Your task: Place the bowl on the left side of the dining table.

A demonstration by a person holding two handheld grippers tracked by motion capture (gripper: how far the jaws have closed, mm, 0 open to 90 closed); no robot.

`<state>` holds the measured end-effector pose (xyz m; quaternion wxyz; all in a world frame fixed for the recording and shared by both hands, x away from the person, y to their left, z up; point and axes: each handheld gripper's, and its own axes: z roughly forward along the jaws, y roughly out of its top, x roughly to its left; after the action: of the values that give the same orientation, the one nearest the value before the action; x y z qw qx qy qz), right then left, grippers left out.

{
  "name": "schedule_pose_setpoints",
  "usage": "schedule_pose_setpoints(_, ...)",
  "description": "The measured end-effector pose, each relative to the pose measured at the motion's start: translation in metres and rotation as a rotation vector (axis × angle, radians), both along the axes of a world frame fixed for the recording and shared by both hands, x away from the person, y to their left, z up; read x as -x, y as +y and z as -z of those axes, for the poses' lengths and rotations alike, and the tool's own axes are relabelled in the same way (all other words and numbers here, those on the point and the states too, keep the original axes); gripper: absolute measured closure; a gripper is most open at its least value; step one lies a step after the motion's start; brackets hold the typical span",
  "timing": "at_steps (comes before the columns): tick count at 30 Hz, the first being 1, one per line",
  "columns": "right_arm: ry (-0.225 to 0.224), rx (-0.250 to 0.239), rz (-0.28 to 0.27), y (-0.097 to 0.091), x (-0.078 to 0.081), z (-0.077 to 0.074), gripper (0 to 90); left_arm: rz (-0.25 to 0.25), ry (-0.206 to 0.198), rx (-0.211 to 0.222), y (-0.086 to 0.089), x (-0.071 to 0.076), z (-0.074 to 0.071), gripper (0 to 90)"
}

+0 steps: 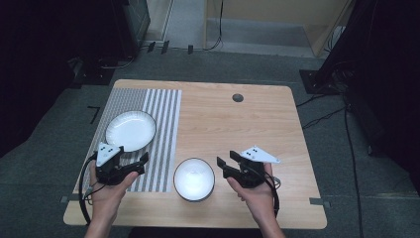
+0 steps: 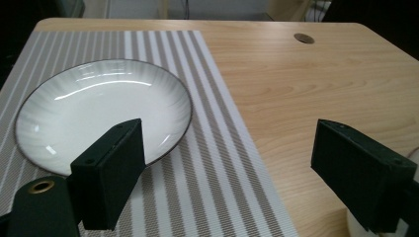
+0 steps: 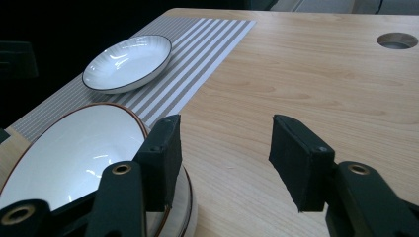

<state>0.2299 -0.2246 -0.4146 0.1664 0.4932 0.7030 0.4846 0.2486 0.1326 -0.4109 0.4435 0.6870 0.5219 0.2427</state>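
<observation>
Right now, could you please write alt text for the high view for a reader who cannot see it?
Two hands each hold a black gripper over a wooden table: the left gripper above a striped placemat beside a white plate, the right gripper, jaws apart and empty, next to a white bowl near the front edge.

We hold two black grippers: the left gripper [image 1: 137, 163] and right gripper [image 1: 225, 162] each carry a pale grey three-cornered plate with small dark dots. Black cables loop from both. Their blocky jaws show small screw holes and brass-ringed eyelets. Our forearms are bare.
</observation>
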Motion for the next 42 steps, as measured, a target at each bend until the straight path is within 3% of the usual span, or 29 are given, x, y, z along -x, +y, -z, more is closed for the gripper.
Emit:
schedule_pose_setpoints(10,-0.014,-0.023,-0.057,0.008,0.003,0.002,54.4,0.052,-0.022,0.028,-0.028,-0.005,-0.012,12.9)
schedule_pose_setpoints(13,-0.003,-0.072,-0.079,0.009,0.004,0.003,59.3,0.077,-0.022,0.032,-0.037,-0.004,-0.014,12.9)
schedule_pose_setpoints(17,0.022,-0.089,-0.117,0.011,0.004,0.005,60.6,0.113,-0.029,0.040,-0.046,0.001,-0.015,12.9)
schedule_pose_setpoints(23,0.040,-0.055,-0.125,0.021,0.007,0.011,58.2,0.172,-0.004,0.048,-0.061,0.005,-0.009,13.1)
schedule_pose_setpoints(32,0.058,-0.005,-0.097,0.034,0.009,0.022,67.8,0.238,0.014,0.049,-0.079,0.014,-0.006,13.4)
schedule_pose_setpoints(36,0.035,0.014,-0.071,0.036,0.011,0.024,74.8,0.274,0.025,0.040,-0.087,0.017,-0.003,14.7)
schedule_pose_setpoints(38,0.002,0.025,-0.056,0.037,0.013,0.025,78.7,0.295,0.037,0.011,-0.094,0.019,0.000,14.8)
schedule_pose_setpoints(42,-0.032,0.052,-0.043,0.039,0.015,0.027,85.7,0.301,0.048,-0.012,-0.100,0.020,0.004,19.4)
